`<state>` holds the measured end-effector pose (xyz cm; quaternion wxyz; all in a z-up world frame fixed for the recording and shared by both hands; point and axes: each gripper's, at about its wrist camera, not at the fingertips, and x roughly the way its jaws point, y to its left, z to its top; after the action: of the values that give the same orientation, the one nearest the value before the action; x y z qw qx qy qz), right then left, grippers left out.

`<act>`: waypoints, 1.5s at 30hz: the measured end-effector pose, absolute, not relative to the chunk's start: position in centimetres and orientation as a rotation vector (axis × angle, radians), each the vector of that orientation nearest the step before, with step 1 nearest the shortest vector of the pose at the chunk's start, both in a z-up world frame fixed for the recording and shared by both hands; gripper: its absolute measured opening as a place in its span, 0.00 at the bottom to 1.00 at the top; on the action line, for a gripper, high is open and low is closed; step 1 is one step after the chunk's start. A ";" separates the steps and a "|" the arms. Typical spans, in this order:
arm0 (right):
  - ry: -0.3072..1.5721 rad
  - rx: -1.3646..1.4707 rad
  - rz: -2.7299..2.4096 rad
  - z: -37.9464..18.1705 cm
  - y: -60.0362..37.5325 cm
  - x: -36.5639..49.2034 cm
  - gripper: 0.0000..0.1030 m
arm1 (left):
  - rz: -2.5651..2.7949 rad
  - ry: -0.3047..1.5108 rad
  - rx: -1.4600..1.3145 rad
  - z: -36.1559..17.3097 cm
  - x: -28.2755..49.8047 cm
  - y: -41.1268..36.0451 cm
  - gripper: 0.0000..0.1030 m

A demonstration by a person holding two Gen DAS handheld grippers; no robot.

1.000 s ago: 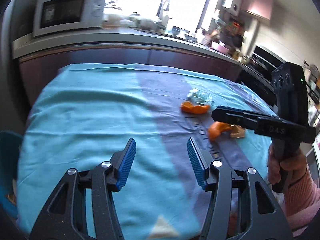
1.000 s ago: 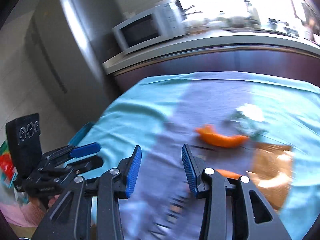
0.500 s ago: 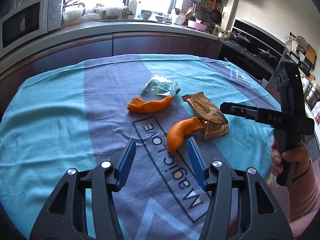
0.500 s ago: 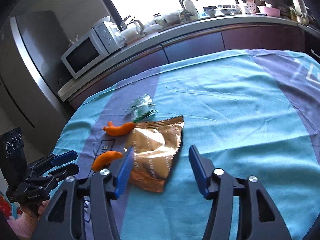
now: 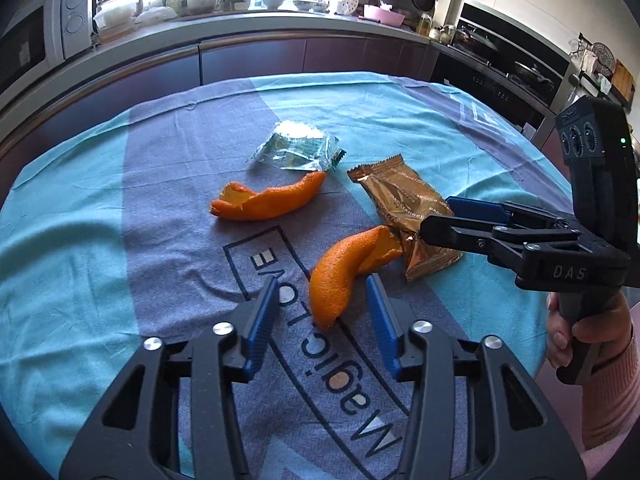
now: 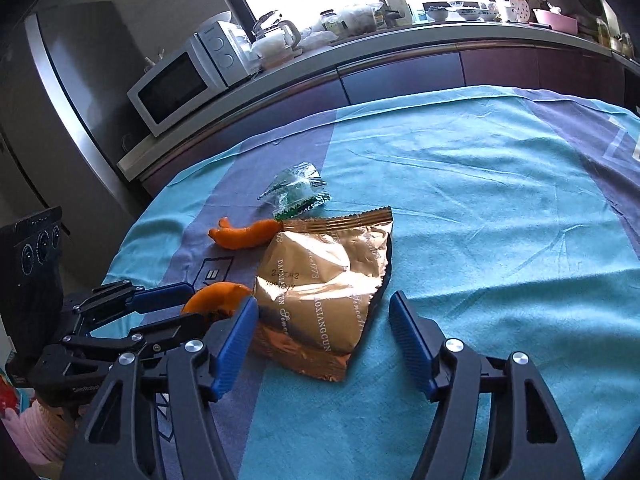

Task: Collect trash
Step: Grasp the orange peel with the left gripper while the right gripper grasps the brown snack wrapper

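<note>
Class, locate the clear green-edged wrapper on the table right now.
The clear wrapper lies farthest back on the cloth, just behind the far orange peel and left of the gold snack bag; neither gripper touches it.

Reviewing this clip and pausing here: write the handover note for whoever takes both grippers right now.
Left gripper: open, straddling the near orange peel, not gripping.
Right gripper: open, straddling the gold snack wrapper, not gripping.
Also on the tablecloth: the far orange peel and the clear green wrapper.
Done: nothing collected. Left: all four pieces. No bin in view.
</note>
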<state>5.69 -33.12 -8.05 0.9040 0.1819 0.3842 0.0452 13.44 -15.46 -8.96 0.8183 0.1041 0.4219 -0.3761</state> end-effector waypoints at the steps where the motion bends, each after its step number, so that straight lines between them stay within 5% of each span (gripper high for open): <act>1: 0.796 0.367 0.086 -8.0 -33.1 5.7 0.53 | -0.802 0.907 0.223 -9.1 13.6 -15.6 0.35; 6: 0.799 0.354 0.073 -8.2 -33.1 5.5 0.34 | -0.814 0.915 0.212 -9.2 13.7 -15.9 0.21; 13: 0.784 0.387 0.087 -8.3 -33.6 5.1 0.08 | -0.807 0.907 0.188 -9.0 13.7 -15.4 0.16; 45: 0.678 0.404 0.158 -5.0 -32.4 4.1 0.02 | -0.745 0.844 0.059 -6.2 11.6 -9.2 0.14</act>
<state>4.09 -32.43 -5.03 0.9201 0.1966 0.3298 0.0771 11.61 -9.21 -6.24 0.8454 0.0278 0.3998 -0.3531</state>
